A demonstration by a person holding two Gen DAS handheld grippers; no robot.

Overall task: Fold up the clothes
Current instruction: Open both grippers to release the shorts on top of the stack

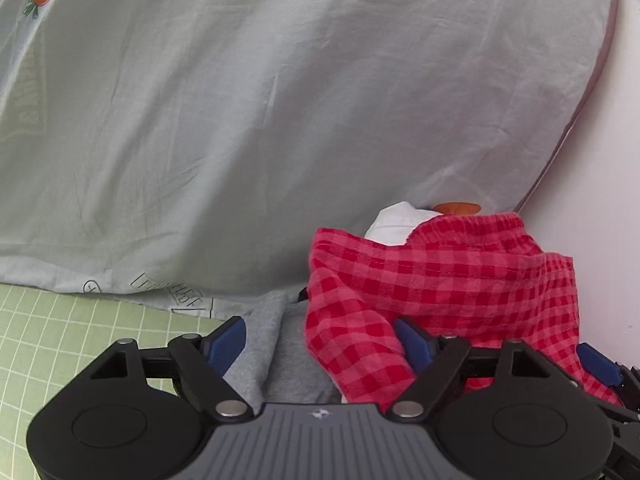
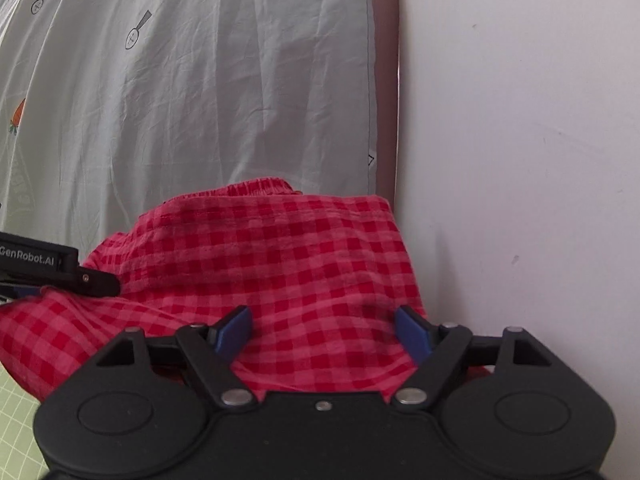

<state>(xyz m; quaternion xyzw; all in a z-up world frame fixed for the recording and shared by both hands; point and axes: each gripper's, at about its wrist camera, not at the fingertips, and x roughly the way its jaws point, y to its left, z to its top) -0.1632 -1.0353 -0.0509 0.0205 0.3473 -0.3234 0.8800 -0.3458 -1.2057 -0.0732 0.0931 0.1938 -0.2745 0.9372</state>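
Where fingers (image 2: 412,330) spread: gingham shorts (image 2: 280,264) between.

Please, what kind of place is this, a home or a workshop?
Probably a home, likely a bedroom. A pale sheet printed with carrots hangs behind, a white wall is beside it, and red checked clothing and a grey garment lie on a green grid mat.

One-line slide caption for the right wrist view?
Open right gripper pressed into red checked garment beside white wall.

red gingham shorts (image 2: 280,256), pale carrot-print sheet (image 1: 240,120), green grid mat (image 1: 60,340), blue fingers (image 2: 234,330)
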